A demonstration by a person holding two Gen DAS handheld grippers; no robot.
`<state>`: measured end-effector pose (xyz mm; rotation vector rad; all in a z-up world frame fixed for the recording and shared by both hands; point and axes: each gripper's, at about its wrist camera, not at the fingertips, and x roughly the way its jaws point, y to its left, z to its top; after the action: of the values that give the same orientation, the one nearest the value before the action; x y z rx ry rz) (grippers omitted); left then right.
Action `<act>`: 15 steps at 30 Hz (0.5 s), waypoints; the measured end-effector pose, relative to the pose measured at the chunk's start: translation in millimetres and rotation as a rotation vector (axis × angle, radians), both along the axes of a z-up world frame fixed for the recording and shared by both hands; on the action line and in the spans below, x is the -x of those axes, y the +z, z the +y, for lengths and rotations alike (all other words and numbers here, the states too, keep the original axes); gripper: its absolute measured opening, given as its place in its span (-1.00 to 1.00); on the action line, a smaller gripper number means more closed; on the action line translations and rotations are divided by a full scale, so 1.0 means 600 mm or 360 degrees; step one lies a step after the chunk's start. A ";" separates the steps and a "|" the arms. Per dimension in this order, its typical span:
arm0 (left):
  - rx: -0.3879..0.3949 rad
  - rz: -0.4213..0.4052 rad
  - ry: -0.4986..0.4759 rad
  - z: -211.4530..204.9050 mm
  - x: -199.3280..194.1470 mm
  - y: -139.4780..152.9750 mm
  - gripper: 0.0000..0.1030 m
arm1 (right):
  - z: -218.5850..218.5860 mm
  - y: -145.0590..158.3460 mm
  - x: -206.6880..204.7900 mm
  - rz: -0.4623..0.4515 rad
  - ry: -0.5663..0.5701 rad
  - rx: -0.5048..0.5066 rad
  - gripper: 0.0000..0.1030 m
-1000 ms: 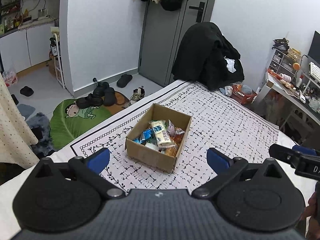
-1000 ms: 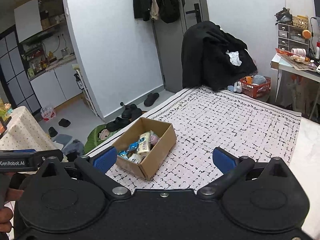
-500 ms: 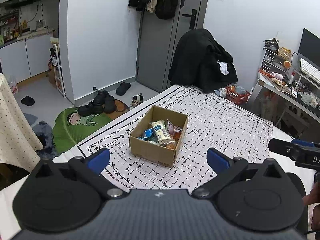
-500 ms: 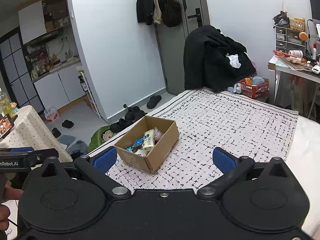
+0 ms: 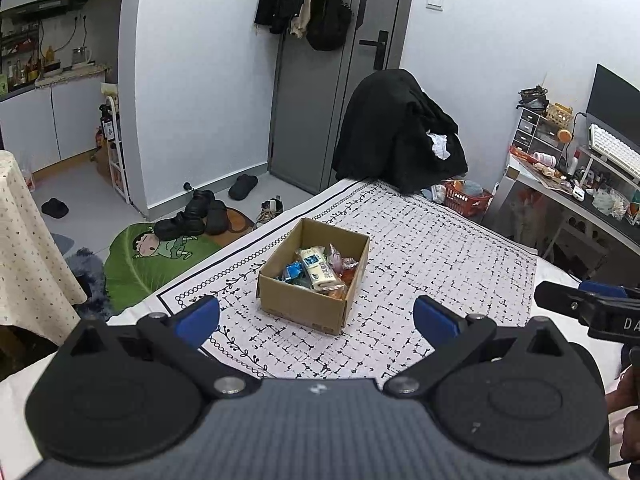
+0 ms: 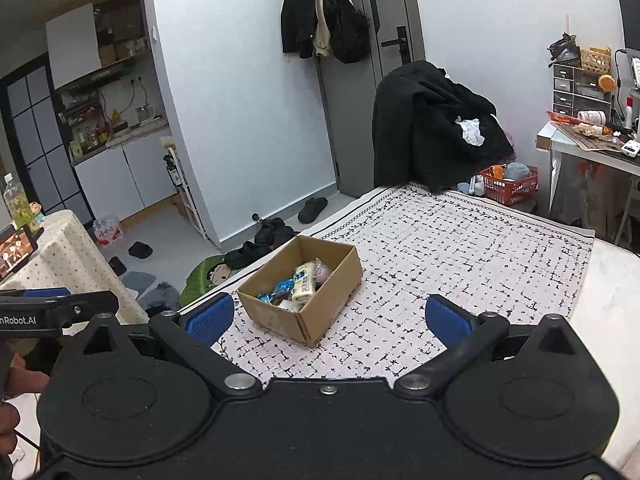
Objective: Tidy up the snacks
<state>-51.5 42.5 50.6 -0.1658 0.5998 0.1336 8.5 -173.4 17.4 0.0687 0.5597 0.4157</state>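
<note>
Apparently the sorting is close to done or paused, since every snack in sight is lying inside the open brown cardboard box (image 5: 313, 276), which is sitting on the white cloth with black dash pattern (image 5: 440, 264) toward its left side, near the bordered edge that faces the floor. A pale cream snack packet with blue print (image 5: 316, 266) is resting on top of the heap, with small blue wrappers (image 5: 293, 270) tucked beside it and pinkish and orange bags toward the far right corner; none is lying loose on the cloth. Both tools are hovering back from the box and above the near end of the surface, probably to leave the box clear: the left gripper (image 5: 316, 316) is spreading its blue pads wide with nothing between them, and the right gripper (image 6: 328, 316) is likewise standing wide and empty. Open cloth is stretching to the right of the box and beyond it, giving plenty of room for either tool to come in from the near side. The tight side is the left, where the cloth's edge is dropping toward the green cartoon floor mat (image 5: 160, 256) and the dark shoes.
</note>
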 end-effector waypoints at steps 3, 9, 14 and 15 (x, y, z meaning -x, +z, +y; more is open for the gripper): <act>-0.0005 -0.0005 -0.0006 0.000 0.004 0.003 0.99 | -0.001 0.002 0.004 -0.0009 0.0008 -0.0003 1.00; -0.0003 -0.0008 0.0006 0.002 0.007 0.004 0.99 | 0.000 0.003 0.006 -0.0013 0.0013 -0.0002 1.00; -0.0005 -0.0005 0.0009 0.003 0.007 0.003 0.99 | 0.002 0.002 0.005 -0.0005 0.0014 -0.0001 1.00; -0.0005 -0.0005 0.0008 0.003 0.007 0.003 0.99 | 0.002 0.002 0.005 -0.0005 0.0014 -0.0002 1.00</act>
<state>-55.6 44.4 52.4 -0.1642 0.5960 0.1391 5.4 -172.1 18.7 0.0667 0.5570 0.4246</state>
